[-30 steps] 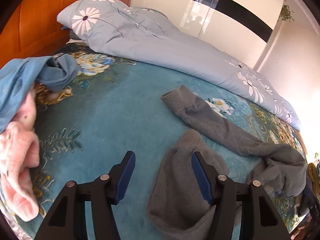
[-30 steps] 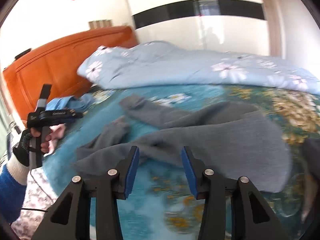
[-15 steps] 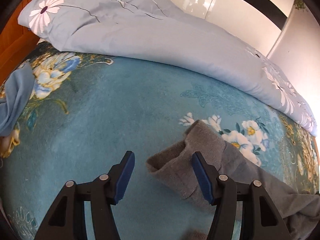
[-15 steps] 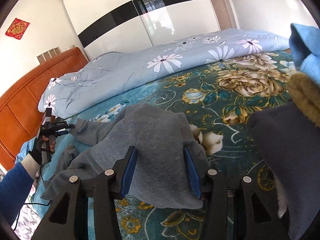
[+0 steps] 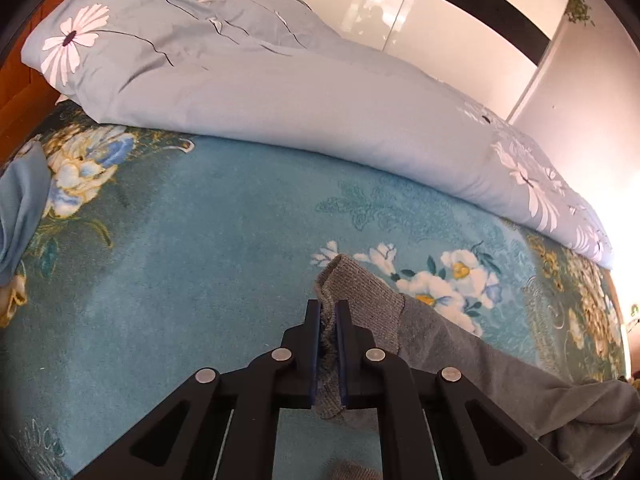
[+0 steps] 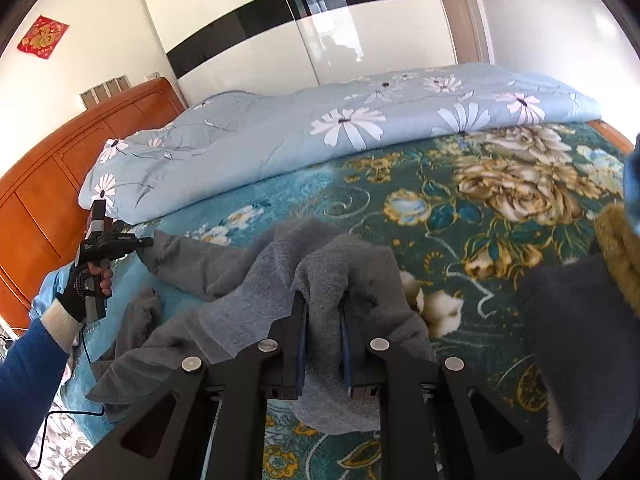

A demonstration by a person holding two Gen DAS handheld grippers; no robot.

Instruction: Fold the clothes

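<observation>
On floral bedspread (image 5: 200, 240), rumpled grey sweater (image 6: 240, 280), both tongs (image 5: 328, 308) (image 6: 323, 308) pinching it

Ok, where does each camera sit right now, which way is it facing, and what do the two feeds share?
Left wrist: sits on the left gripper, looks along it across the teal bedspread toward the blue quilt and wardrobe; its fingers pinch the grey sweater at a cuff.
Right wrist: sits on the right gripper, faces the headboard and wardrobe; its fingers pinch the sweater's body; the person's gloved left hand and the left gripper show.
Shared: sweater, quilt, bedspread, wardrobe.
</observation>
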